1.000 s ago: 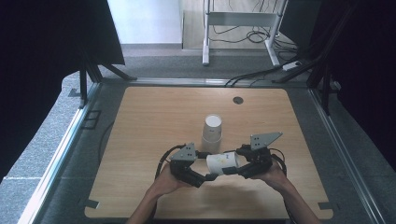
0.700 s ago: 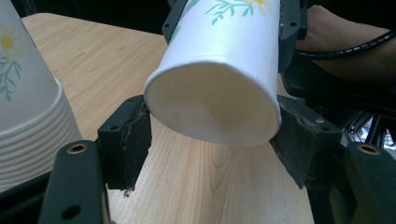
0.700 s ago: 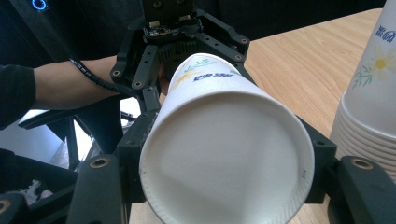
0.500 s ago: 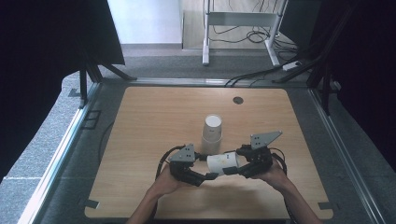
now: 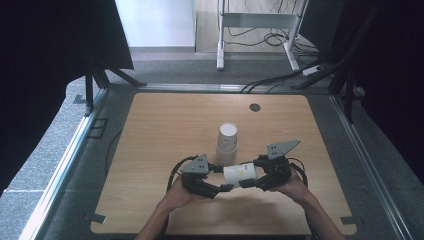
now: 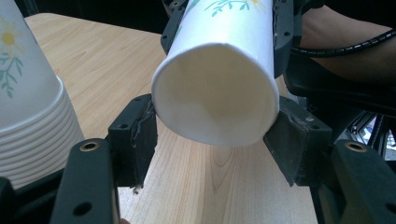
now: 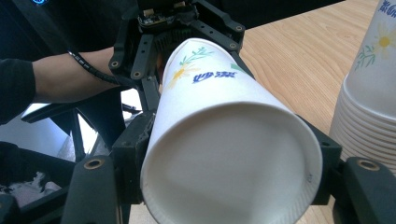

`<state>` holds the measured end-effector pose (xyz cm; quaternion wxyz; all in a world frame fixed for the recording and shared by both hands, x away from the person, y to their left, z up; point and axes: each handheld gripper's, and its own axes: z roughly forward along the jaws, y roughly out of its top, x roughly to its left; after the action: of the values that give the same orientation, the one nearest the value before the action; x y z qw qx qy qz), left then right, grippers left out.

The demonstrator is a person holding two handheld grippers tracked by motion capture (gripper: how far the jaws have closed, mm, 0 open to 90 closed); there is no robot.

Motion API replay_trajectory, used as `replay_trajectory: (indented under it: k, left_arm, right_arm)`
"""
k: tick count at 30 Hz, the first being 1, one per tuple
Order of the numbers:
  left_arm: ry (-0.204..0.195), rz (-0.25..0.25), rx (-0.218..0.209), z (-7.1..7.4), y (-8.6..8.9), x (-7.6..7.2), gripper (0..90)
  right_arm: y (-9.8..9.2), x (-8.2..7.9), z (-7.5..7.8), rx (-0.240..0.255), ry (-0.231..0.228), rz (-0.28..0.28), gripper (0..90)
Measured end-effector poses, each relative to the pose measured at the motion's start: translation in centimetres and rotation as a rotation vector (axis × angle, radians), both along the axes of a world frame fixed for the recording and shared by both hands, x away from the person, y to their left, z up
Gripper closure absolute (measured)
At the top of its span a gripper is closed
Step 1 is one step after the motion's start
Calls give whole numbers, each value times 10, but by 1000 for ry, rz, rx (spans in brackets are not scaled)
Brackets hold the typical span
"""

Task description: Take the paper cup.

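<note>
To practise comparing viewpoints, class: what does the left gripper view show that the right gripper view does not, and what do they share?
Left gripper view: the left tongs close up, just closed further onto the paper cup. Right gripper view: the right tongs close up, just opened slightly yet touching the cup's other end, plus blue lettering on its side. Both: the cup's flower print, the stack of cups, the wooden table.
</note>
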<state>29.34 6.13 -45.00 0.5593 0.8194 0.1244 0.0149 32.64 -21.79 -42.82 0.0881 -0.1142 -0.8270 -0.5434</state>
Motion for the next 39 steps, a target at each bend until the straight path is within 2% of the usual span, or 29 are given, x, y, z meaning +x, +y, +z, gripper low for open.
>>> replay_trajectory:
  k: [11, 16, 18, 22, 27, 35, 39]
  left_arm:
    - [-2, -13, 17, 1, -1, -1, 371]
    - [0, -11, 46, 4, 0, -1, 371]
    - [2, -8, 54, 5, 1, -1, 371]
    - [4, -1, 84, 8, 1, -1, 372]
    - [2, 3, 146, 13, 2, 0, 373]
    - [-16, -4, 271, 25, 0, 1, 373]
    - [-20, -21, 351, 28, -5, 3, 373]
  right_arm:
    - [-1, -1, 3, -11, -14, 1, 302]
    - [-3, -1, 7, -16, -25, -8, 265]
    - [-4, -1, 9, -29, -27, -6, 239]
    - [-2, -3, 11, -97, -59, -7, 196]
    - [-2, -5, 17, -157, -111, -18, 175]
    - [-2, -7, 21, -253, -168, -23, 163]
    - [4, -10, 22, -325, -197, -19, 161]
